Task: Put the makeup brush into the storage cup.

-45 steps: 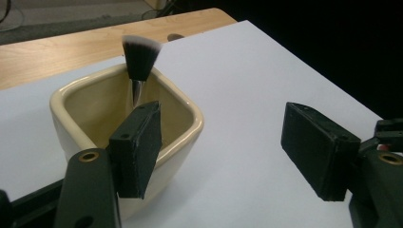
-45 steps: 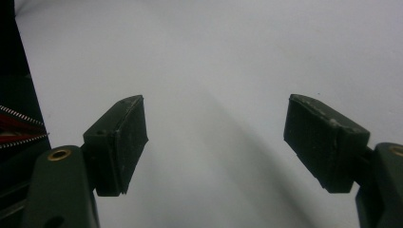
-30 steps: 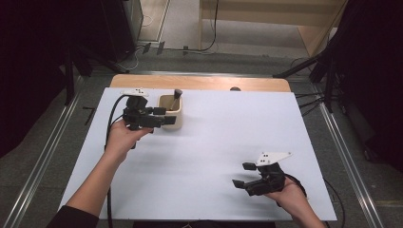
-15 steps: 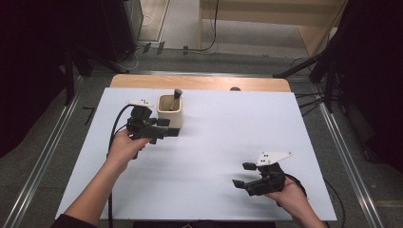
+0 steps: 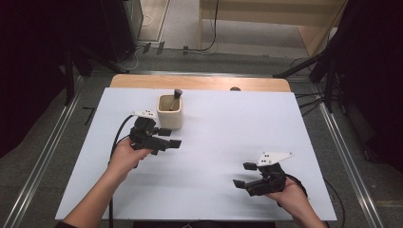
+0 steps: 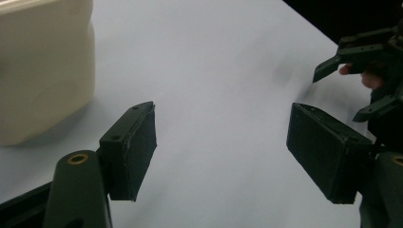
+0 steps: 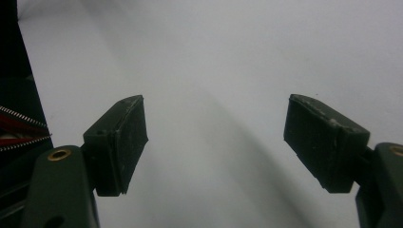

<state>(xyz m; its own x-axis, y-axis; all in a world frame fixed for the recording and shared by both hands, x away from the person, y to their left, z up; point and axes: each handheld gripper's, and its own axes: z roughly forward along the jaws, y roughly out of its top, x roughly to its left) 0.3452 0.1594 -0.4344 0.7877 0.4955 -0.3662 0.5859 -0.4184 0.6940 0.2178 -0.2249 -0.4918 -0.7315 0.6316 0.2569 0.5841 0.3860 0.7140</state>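
The cream square cup (image 5: 169,111) with a dark-handled tool (image 5: 177,97) standing in it sits just beyond the left hand-held gripper (image 5: 168,137), close off its far side but apart from it; in the left gripper view the cup's wall (image 6: 45,66) lies outside the left jaw, not between the two. That gripper's jaws stand apart with nothing in them. By the look of it the cup has been set down and let go, so the step in hand is the retreat; any next move on the cup would call for swinging the jaws back around its wall.

The right hand-held gripper (image 5: 247,175) rests low, well apart toward the near right edge, jaws wide and empty.

The white surface (image 5: 228,123) is otherwise bare. A wooden strip (image 5: 199,81) runs along its far edge, possibly a table edge. Beyond are grey floor, cables and dark stands.
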